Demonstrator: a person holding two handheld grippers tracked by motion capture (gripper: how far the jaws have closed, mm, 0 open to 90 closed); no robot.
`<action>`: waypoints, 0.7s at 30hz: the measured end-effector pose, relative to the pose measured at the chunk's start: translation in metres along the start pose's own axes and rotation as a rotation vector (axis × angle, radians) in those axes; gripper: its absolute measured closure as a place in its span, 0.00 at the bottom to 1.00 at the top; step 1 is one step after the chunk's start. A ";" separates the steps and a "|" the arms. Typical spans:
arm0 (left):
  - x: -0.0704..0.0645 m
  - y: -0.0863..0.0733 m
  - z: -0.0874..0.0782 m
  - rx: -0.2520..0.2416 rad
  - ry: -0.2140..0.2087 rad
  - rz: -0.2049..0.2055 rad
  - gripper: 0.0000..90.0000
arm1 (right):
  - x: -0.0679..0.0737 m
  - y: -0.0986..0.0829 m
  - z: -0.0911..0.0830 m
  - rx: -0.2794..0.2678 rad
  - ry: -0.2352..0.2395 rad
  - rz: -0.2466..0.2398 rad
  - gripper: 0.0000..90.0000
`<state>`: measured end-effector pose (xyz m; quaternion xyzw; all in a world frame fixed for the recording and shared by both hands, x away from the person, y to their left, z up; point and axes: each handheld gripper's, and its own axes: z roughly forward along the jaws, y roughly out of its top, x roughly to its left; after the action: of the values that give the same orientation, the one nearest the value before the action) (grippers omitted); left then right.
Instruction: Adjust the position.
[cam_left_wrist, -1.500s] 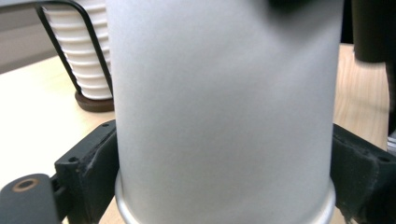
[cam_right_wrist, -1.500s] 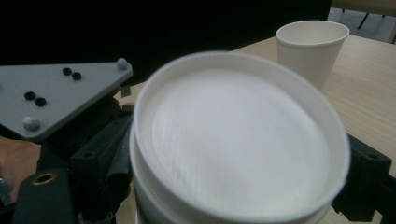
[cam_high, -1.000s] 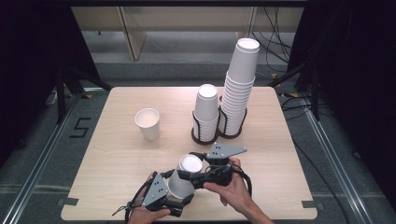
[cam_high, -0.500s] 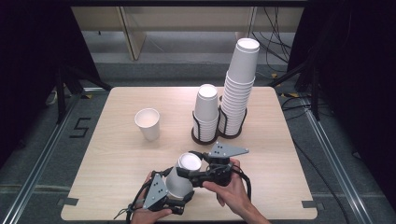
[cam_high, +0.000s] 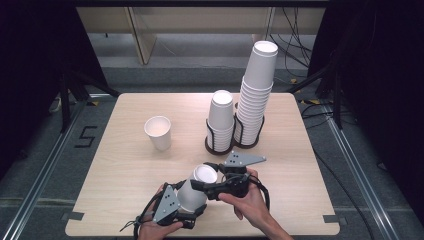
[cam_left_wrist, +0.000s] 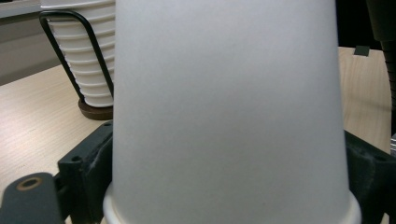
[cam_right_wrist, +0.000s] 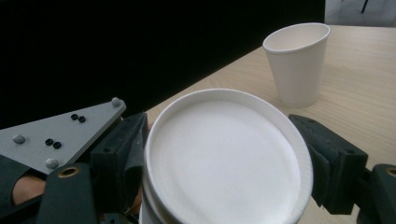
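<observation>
High view showed a wooden table (cam_high: 125, 165) with both hands at its near edge, each holding a gripper, and an upturned white paper cup (cam_high: 196, 187) caught between the two. The left gripper (cam_high: 186, 200) was clamped on the cup's wide, rimmed end; in the left gripper view its jaws pressed against both sides of the cup (cam_left_wrist: 229, 112) just above the rolled rim. The right gripper (cam_high: 202, 181) reached in from the right, its grey plate (cam_high: 242, 159) on top, and closed on the cup's narrow base end. In the right gripper view the jaws sat tight against either side of the round base (cam_right_wrist: 229, 158); a second rim seemed to show just beneath the first, so this may have been two nested cups, though the view was too close to be sure.

Farther off, left of centre, a single cup (cam_high: 158, 132) stood upright, mouth up, well apart from the hands; it also appeared at the far right of the right gripper view (cam_right_wrist: 295, 63). At the far right of the table stood a dark wire holder (cam_high: 220, 142) with two stacks of upturned cups side by side: a short stack (cam_high: 221, 117) on the left and a tall stack (cam_high: 256, 90) on the right, leaning slightly.
</observation>
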<state>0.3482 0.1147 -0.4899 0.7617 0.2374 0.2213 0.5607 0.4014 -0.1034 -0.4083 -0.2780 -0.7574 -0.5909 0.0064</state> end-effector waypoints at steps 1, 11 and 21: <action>0.000 0.000 0.000 0.001 0.000 0.003 0.12 | 0.000 0.000 0.000 0.003 0.008 0.007 0.27; 0.001 0.000 0.000 -0.003 -0.012 0.006 0.12 | -0.003 -0.001 0.001 0.028 0.009 0.004 0.25; 0.000 0.000 0.001 -0.013 -0.001 -0.006 0.05 | 0.003 0.002 0.000 0.026 0.004 0.000 0.28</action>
<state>0.3482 0.1140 -0.4904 0.7575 0.2381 0.2208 0.5664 0.3997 -0.1024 -0.4059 -0.2766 -0.7650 -0.5815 0.0116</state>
